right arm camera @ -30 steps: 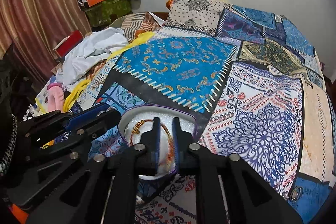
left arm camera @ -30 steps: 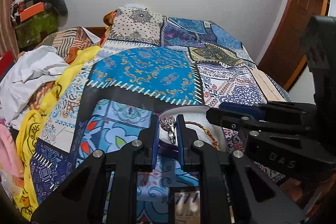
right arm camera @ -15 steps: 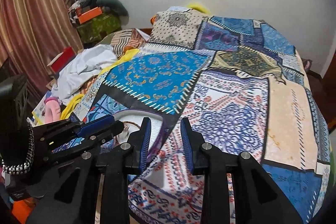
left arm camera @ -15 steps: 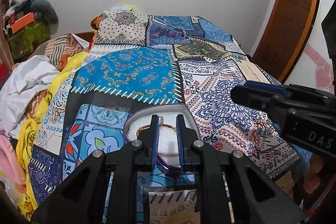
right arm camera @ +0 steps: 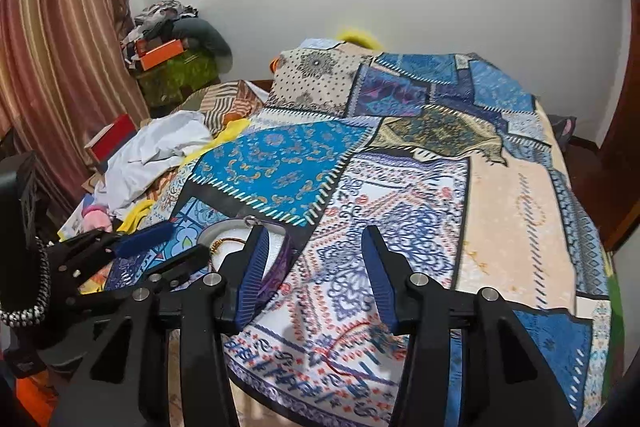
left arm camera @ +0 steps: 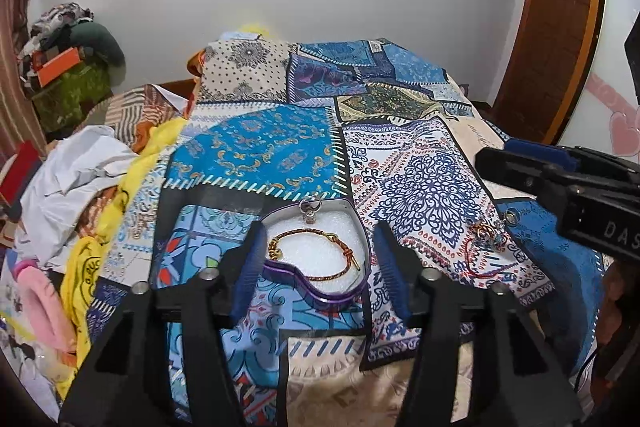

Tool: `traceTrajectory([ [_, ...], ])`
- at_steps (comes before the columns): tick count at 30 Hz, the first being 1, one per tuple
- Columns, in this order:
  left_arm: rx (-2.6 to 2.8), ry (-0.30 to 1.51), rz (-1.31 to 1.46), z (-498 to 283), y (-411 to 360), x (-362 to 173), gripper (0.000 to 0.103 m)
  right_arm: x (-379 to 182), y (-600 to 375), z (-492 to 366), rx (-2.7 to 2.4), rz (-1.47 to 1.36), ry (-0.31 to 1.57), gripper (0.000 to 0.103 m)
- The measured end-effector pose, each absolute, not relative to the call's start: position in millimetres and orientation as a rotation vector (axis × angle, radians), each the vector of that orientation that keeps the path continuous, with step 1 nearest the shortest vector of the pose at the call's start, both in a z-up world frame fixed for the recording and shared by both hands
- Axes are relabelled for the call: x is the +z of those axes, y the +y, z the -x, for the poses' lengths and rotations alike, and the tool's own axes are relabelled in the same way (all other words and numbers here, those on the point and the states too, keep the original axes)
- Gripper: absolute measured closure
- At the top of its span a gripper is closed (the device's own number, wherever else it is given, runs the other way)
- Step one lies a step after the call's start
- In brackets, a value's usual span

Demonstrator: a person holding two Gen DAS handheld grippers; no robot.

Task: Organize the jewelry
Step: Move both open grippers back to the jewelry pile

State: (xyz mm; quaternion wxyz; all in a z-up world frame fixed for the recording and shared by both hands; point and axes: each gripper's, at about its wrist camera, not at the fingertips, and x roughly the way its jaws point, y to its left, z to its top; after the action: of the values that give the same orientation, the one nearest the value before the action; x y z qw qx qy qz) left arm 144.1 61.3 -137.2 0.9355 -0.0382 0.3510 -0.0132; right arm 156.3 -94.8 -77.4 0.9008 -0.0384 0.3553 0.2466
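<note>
Left wrist view: the left gripper (left arm camera: 318, 267) has its blue-padded fingers (left arm camera: 249, 269) released, spread wide and holding nothing. Between them, on the patchwork-quilted bed (left arm camera: 420, 187), lies a purple-rimmed heart-shaped tin box (left arm camera: 320, 293) lined with white foam. Inside it rests a braided red-and-gold cord bracelet (left arm camera: 316, 255), and a small silver ring (left arm camera: 310, 209) sits at the box's far edge. To the right of the box, on the quilt, lies a thin red string bracelet with a small cluster of charms (left arm camera: 482, 239). The right gripper (left arm camera: 568, 183) reaches in from the right edge above that string. A heap of white and yellow clothes (left arm camera: 80, 179) lies on the left.

Right wrist view: the right gripper (right arm camera: 316, 279) also has its fingers (right arm camera: 378, 275) released, wide apart and empty, over the quilt (right arm camera: 500, 207). The heart-shaped tin box (right arm camera: 276, 269) shows partly behind the left finger, with the left gripper (right arm camera: 160, 247) beside it. A blurred red string (right arm camera: 344, 343) lies on the quilt low between the fingers.
</note>
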Motion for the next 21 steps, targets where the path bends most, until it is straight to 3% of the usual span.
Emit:
traceTrajectory([
  [6, -0.026, 0.693, 0.08, -132, 52, -123, 0.038, -70, -121, -145, 0.453, 0.093, 0.701, 0.058],
  [21, -0.128, 0.736, 0.045, -150, -9, -129, 0.038, -82, -195, -137, 0.315, 0.075, 0.729, 0.058],
])
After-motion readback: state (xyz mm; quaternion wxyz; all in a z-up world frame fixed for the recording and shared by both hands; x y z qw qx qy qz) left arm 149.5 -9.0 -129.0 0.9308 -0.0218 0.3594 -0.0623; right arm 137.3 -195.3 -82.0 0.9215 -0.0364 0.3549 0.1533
